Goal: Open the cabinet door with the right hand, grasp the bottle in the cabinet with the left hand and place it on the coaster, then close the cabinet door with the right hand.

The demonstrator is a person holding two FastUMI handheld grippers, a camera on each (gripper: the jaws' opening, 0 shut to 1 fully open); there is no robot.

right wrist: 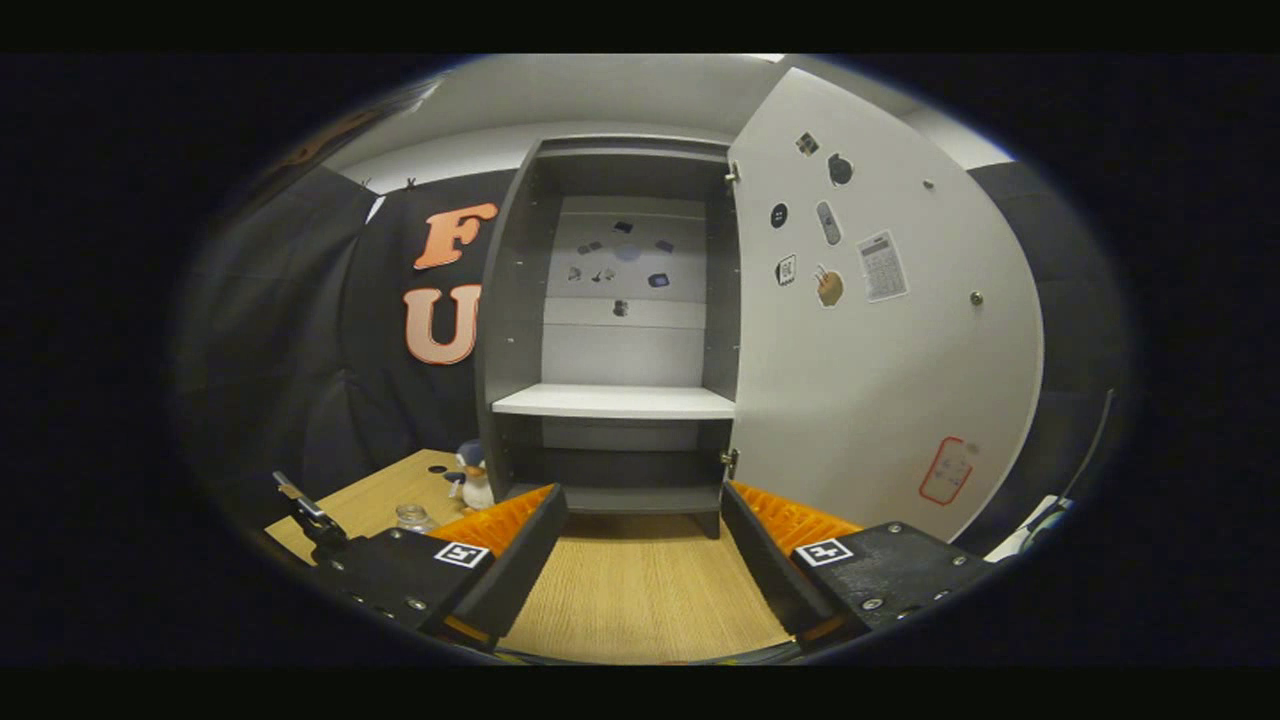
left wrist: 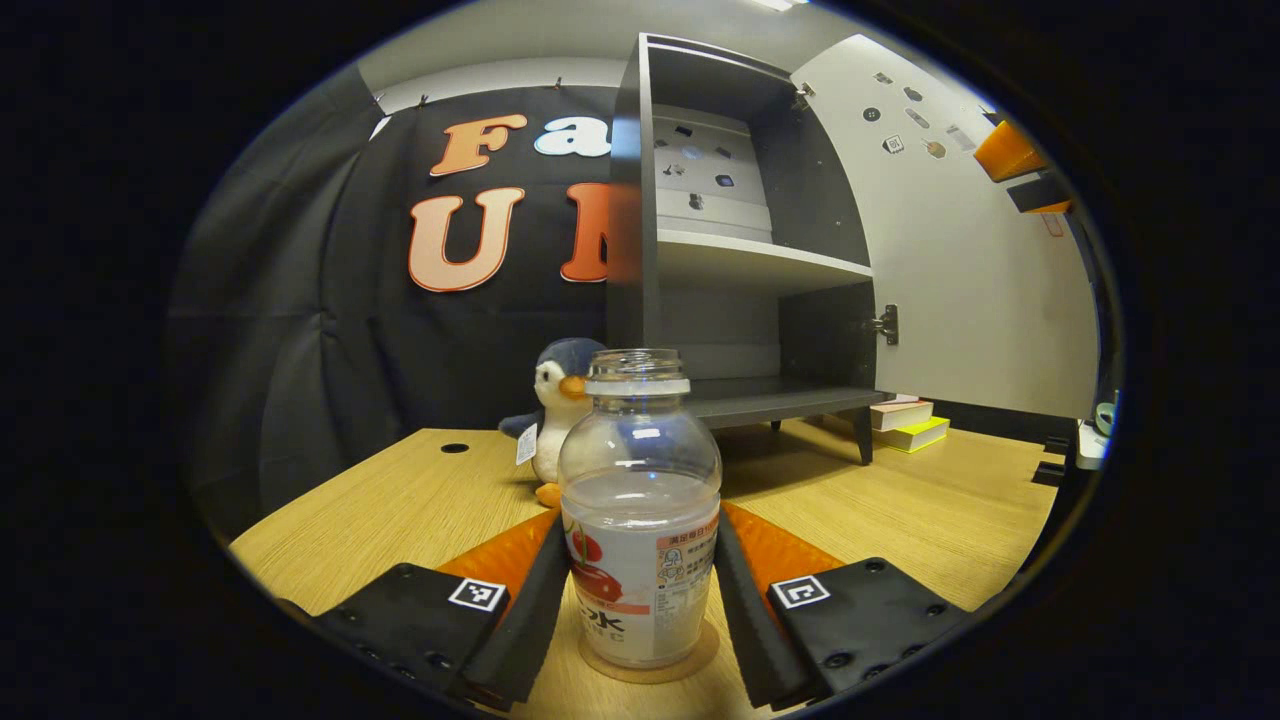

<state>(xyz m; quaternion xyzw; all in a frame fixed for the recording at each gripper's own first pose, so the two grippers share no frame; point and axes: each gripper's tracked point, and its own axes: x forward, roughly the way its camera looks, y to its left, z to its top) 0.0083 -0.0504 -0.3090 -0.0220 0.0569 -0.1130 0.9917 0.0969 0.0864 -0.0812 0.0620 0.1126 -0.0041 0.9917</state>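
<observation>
Left gripper view: left gripper [left wrist: 640, 590] is sitting w/ its jaws narrow on either side of the bottle [left wrist: 640, 510]; whether the fingers are pressing it, can't tell. Bottle is standing upright on the coaster [left wrist: 650, 662] on the wooden table [left wrist: 400, 510]. A penguin toy [left wrist: 558, 405] is sitting just behind it, cabinet [left wrist: 740, 250] beyond w/ door [left wrist: 960, 260] hanging open.

Right gripper view: right gripper [right wrist: 640, 570] is hovering wide, holding nothing, facing the cabinet interior; door swung out right.

cabinet door [right wrist: 880, 380] swung wide, shelves [right wrist: 615, 402] bare (penguin toy [left wrist: 556, 405] beside)
</observation>
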